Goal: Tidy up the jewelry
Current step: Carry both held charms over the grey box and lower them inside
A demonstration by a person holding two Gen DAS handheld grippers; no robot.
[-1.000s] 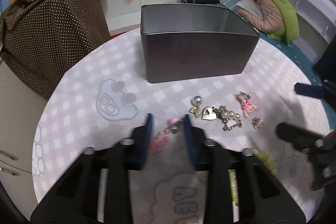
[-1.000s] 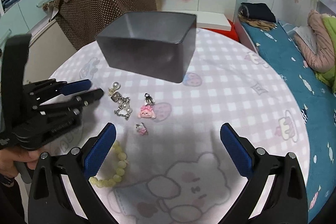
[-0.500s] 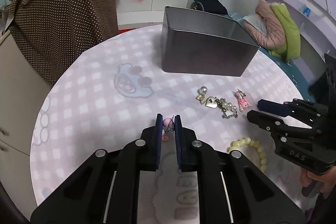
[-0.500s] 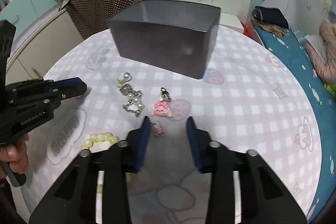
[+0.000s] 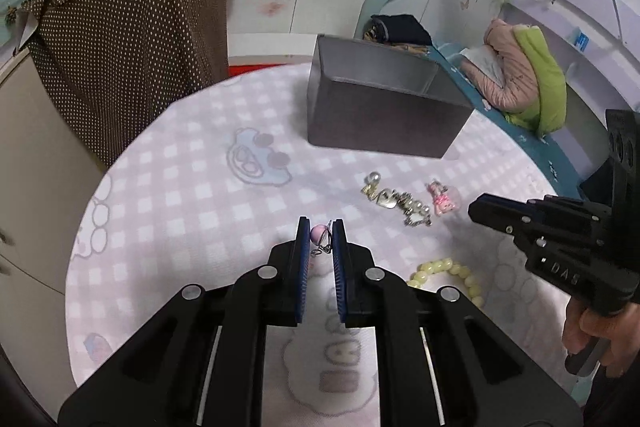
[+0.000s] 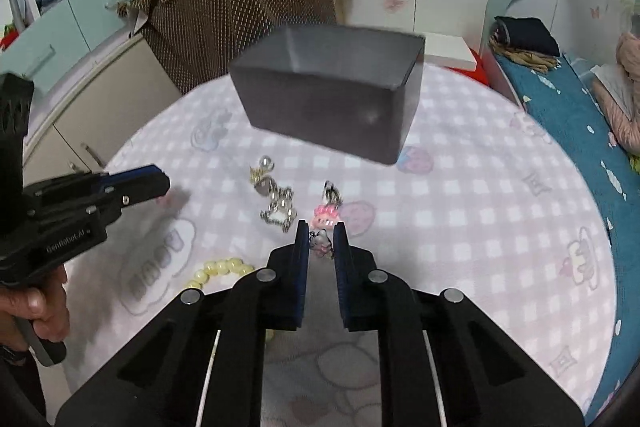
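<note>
Jewelry lies scattered on the checked tablecloth [image 5: 192, 195] before the dark box [image 5: 384, 115]. Left wrist view: the left gripper [image 5: 322, 227], lifted since earlier, pinches a pink bead earring [image 5: 318, 234]. Right wrist view: the right gripper [image 6: 322, 233], spread wide a second ago, has just closed on a small pink charm [image 6: 320, 243].

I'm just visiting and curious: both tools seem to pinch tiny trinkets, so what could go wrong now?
The left tool grips its pink-bead earring only at the fingertips, so it might slip out. The right tool pinches a small charm close to the pink charm; lifting could snag or drag that neighbour.
</note>
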